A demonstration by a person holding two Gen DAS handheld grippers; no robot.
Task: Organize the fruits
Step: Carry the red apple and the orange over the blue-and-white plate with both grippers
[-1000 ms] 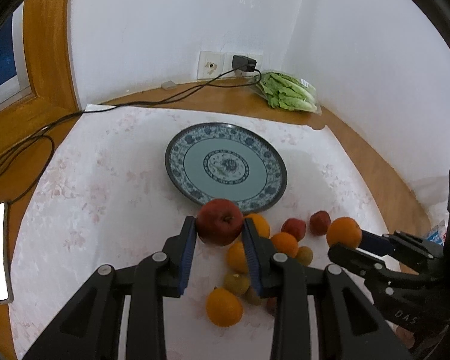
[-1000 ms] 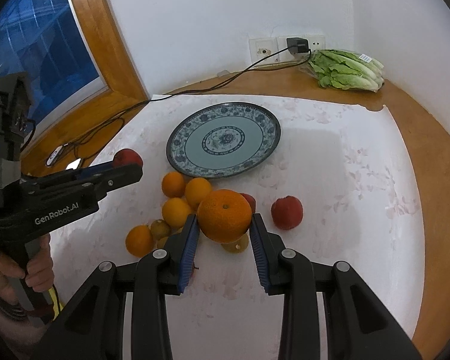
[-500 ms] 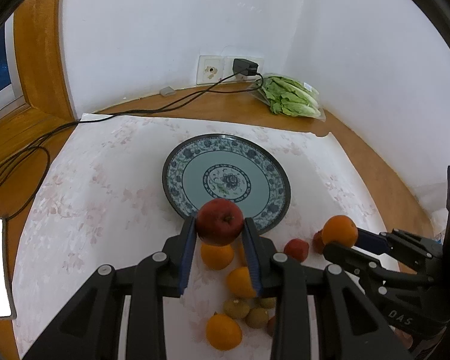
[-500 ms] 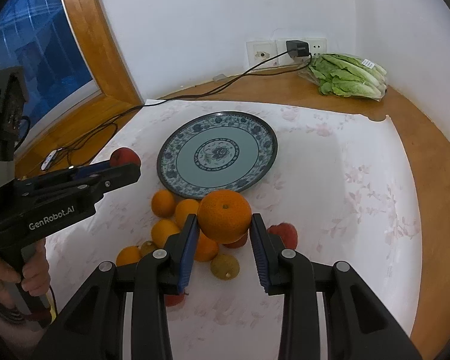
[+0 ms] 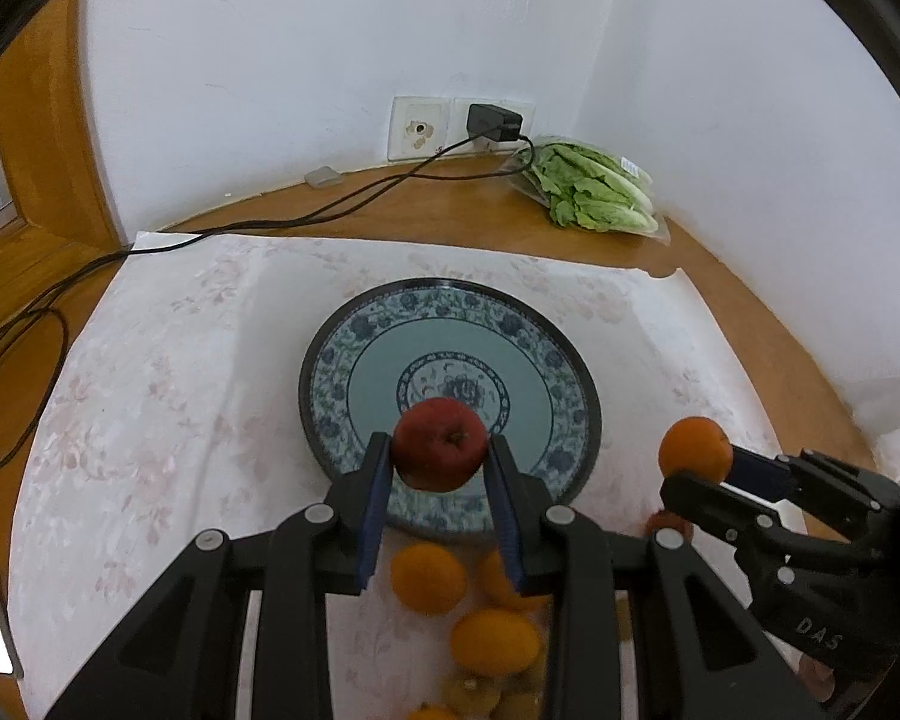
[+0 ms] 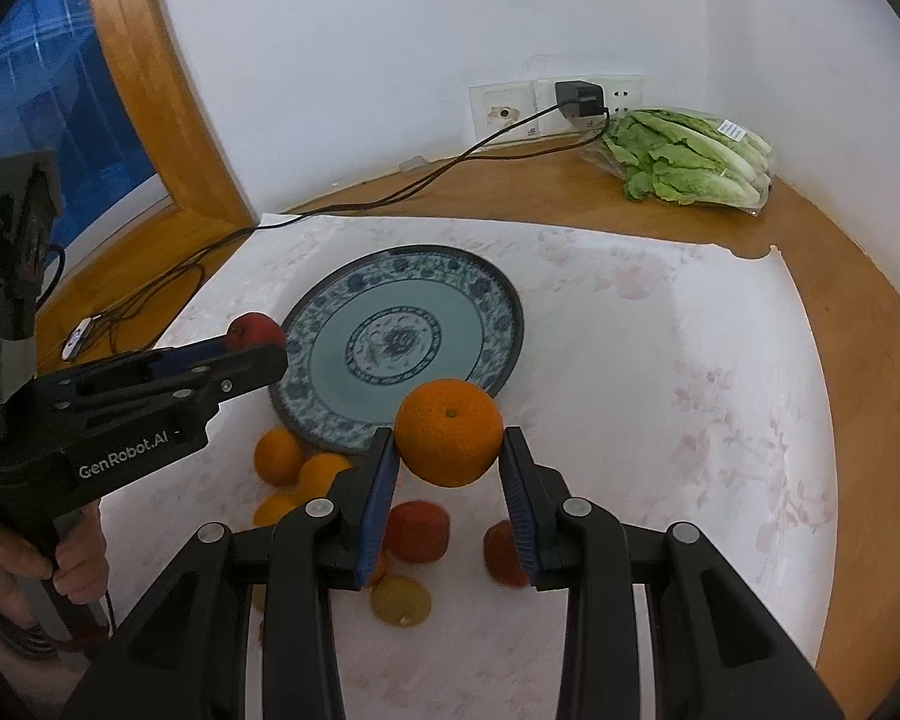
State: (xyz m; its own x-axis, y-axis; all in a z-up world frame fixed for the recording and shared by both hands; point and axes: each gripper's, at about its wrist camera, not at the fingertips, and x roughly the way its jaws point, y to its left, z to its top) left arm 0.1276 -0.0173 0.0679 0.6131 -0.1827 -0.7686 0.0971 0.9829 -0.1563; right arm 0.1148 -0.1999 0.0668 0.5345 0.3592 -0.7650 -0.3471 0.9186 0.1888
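Hovering over the near rim of the blue patterned plate (image 5: pixel 354 354), at its 6 o'clock: red apple (image 5: pixel 439 443), clamped in the left gripper (image 5: pixel 439 480), likely for setting down there. Waiting at 4 o'clock: orange (image 6: pixel 449 431), pinched in the right gripper (image 6: pixel 450 474). Lying loose below: remaining fruits (image 6: pixel 417 531).

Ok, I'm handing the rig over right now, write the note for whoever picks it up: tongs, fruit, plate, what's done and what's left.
Left tongs: shut on a red apple, held above the near rim of the patterned plate.
Right tongs: shut on an orange, held just short of the plate's near right edge.
Plate: nothing on it yet.
Loose fruit lies on the white cloth in front of the plate: several oranges, two red fruits, some small yellowish ones.
Done: both pieces picked up.
Left: probably set the apple and orange on the plate, then fetch the rest.
Bagged lettuce sits by the wall, out of the way.
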